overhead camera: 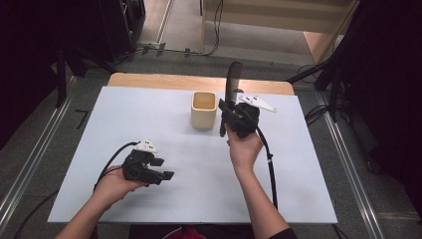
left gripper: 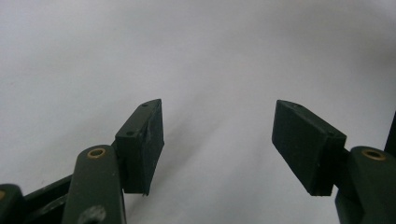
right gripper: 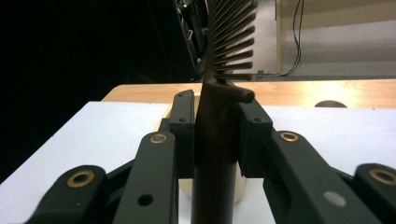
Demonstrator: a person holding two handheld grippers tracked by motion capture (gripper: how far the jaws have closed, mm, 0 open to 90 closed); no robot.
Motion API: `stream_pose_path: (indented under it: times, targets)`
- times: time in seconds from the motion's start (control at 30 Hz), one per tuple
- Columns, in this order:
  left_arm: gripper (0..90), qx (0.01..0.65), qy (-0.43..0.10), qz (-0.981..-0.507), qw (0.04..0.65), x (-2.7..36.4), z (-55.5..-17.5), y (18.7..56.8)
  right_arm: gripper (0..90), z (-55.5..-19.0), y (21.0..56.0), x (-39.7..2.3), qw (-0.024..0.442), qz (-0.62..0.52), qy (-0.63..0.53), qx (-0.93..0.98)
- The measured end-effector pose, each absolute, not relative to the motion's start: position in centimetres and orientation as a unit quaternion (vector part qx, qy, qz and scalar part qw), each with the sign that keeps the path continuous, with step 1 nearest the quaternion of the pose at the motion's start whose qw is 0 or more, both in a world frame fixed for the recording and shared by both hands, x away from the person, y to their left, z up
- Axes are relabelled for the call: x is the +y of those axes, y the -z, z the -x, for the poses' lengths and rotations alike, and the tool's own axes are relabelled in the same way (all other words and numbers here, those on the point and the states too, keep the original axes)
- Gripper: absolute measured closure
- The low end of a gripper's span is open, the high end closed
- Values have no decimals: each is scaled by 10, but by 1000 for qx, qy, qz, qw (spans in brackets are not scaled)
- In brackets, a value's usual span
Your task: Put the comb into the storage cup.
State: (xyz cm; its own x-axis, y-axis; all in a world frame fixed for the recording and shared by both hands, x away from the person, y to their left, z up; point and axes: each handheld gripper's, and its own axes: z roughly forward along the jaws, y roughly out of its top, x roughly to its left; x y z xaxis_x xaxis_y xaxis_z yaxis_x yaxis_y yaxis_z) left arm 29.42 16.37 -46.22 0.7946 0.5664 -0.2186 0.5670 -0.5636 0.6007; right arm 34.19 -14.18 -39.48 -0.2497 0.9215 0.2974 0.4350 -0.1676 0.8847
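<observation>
My right gripper (overhead camera: 230,108) is shut on the handle of a dark comb (overhead camera: 233,79), which stands upright with its toothed end on top. In the right gripper view both pads (right gripper: 183,126) clamp the comb's handle (right gripper: 217,140), and the teeth (right gripper: 231,44) point to the right. A cream square cup (overhead camera: 204,110) stands on the white table top just left of this gripper; part of the cup (right gripper: 241,189) shows behind the jaws. My left gripper (overhead camera: 164,169) hovers low over the table at the near left, open, with nothing between its pads (left gripper: 140,140).
The white sheet (overhead camera: 149,114) covers most of a wooden table (overhead camera: 199,82) whose far edge shows as a strip. A black cable (overhead camera: 271,169) trails from the right gripper along the person's forearm. Beyond the table lie grey floor, cables and dark stands.
</observation>
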Motion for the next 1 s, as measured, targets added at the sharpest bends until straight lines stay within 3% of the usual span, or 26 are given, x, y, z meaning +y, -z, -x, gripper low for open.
stream_pose_path:
  times: [1.0]
  targets:
    - [351, 363, -14, -866, 344, 191, -284, 463, 699, -379, 376, -130, 212, -562, -524, 604]
